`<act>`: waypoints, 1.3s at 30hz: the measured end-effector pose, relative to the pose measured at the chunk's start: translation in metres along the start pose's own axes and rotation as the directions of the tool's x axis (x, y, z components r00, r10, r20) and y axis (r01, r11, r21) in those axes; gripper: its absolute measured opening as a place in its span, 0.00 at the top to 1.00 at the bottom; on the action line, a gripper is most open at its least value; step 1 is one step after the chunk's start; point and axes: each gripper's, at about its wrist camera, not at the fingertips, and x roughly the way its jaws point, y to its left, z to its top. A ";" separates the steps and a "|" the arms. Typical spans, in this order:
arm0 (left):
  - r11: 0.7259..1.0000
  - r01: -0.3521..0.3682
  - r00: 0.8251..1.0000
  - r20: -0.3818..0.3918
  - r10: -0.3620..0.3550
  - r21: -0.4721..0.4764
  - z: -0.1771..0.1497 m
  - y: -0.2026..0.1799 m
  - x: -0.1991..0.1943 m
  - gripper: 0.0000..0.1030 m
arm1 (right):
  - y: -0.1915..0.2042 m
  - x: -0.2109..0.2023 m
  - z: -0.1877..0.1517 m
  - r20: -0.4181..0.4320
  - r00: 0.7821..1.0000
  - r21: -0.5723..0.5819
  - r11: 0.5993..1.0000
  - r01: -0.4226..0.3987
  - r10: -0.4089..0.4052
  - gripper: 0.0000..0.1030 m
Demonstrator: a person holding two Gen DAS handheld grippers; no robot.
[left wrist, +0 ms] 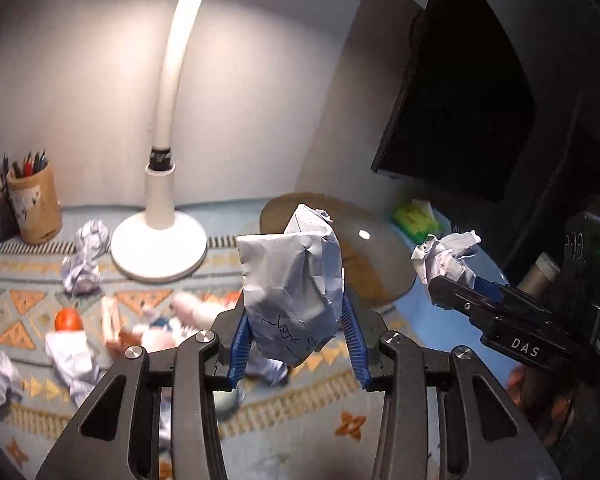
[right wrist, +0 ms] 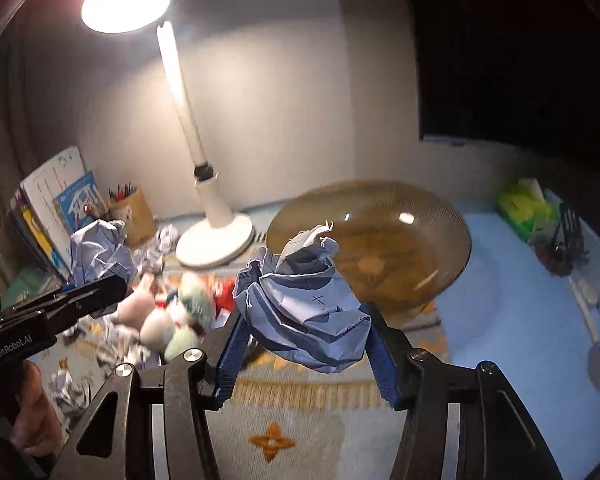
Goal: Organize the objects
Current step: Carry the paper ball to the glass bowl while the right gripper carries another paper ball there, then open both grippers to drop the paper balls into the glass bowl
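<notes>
Crumpled paper was in both grippers. The left gripper (left wrist: 294, 344) had its blue fingers (left wrist: 240, 350) squeezed on a big paper ball (left wrist: 290, 280), held up in the air above the patterned mat (left wrist: 332, 376). The right gripper (right wrist: 306, 350) pinched another paper ball (right wrist: 308, 312) between its pads, also up off the mat. Both balls hung near the brown glass bowl (right wrist: 404, 240), which sat behind them, so the bowl looked like the place to drop them.

More paper balls (left wrist: 84, 258) lay by the white lamp (left wrist: 160, 236), next to some soft toys (right wrist: 168, 316).

Paper is light and squashy, so a ball could slip out early and land on the mat. The two grippers were close together and could bump. A hard knock could also push the bowl.
</notes>
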 end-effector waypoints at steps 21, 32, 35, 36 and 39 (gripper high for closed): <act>0.996 0.088 0.987 -0.136 -0.085 0.011 0.016 -0.020 0.190 0.59 | -0.093 0.131 0.045 -0.080 0.996 0.298 0.953 0.062 -0.039 0.47; 0.997 0.067 0.992 -0.107 -0.072 -0.048 0.018 -0.004 0.180 0.27 | -0.089 0.120 0.042 -0.017 0.995 0.261 0.960 0.100 -0.099 0.28; 0.998 0.048 0.997 -0.058 -0.051 -0.047 0.027 -0.008 0.155 0.27 | -0.086 0.117 0.042 -0.007 0.996 0.264 0.961 0.087 -0.088 0.28; 0.998 0.042 0.998 -0.044 -0.044 -0.043 0.029 -0.009 0.143 0.27 | -0.083 0.114 0.042 -0.011 0.997 0.263 0.961 0.081 -0.080 0.28; 1.000 0.015 1.000 0.003 -0.015 -0.018 0.034 -0.013 0.104 0.27 | -0.067 0.096 0.038 -0.013 0.998 0.241 0.969 0.063 -0.062 0.28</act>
